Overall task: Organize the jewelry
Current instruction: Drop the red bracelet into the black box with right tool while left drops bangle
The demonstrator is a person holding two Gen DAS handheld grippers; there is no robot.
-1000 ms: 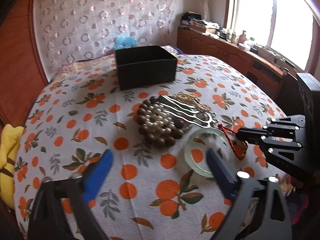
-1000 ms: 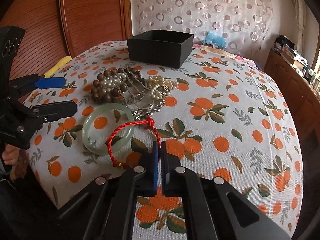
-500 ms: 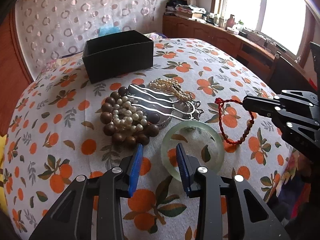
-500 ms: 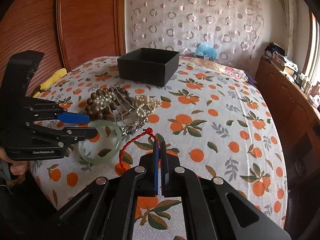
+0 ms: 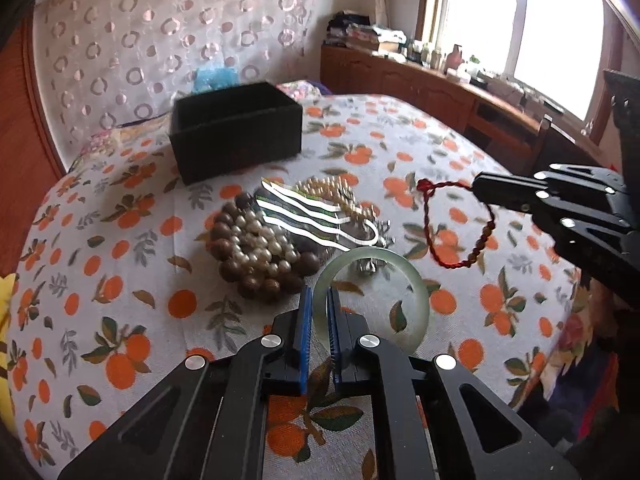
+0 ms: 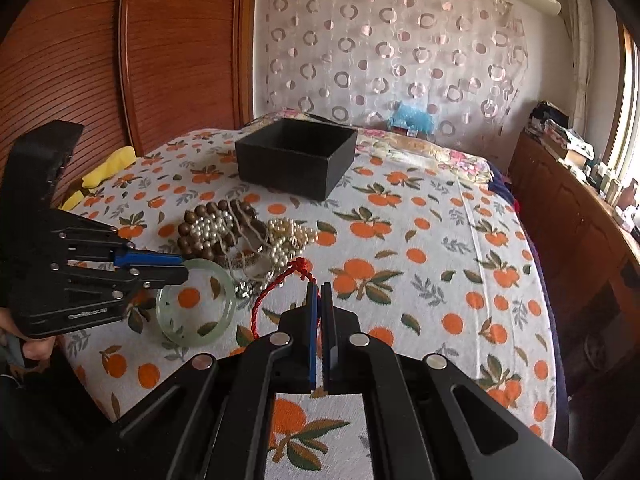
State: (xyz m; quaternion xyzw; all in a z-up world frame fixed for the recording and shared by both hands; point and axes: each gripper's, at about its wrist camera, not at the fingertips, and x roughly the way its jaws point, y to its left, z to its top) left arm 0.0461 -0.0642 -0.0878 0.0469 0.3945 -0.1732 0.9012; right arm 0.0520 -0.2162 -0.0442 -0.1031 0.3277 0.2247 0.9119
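Observation:
A pale green jade bangle (image 5: 368, 255) (image 6: 192, 338) lies on the orange-print bedspread (image 6: 440, 240). My left gripper (image 5: 320, 296) (image 6: 182, 268) has its jaws closing, and the blue pads press the bangle's near rim from both sides. At the right, my right gripper (image 6: 320, 292) (image 5: 480, 188) is shut on a red string bracelet (image 5: 427, 224) (image 6: 276, 284) that hangs clear of the bed. Beyond the bangle is a pile with brown and pearl bead bracelets (image 5: 256, 248) (image 6: 208, 228), a silver hair comb (image 5: 304, 216) and a pearl necklace (image 5: 336, 192). Farther back stands an open black box (image 5: 236, 148) (image 6: 296, 160).
A yellow cloth (image 6: 108, 164) lies at the bed's left edge by a wooden panel wall. A wooden cabinet (image 6: 560, 200) with clutter runs along the right under the window. A person's hand (image 6: 36, 350) grips the left tool.
The left gripper's jaws went from wide open to closed on the bangle's near rim. The right gripper rose, lifting the red bracelet off the bedspread.

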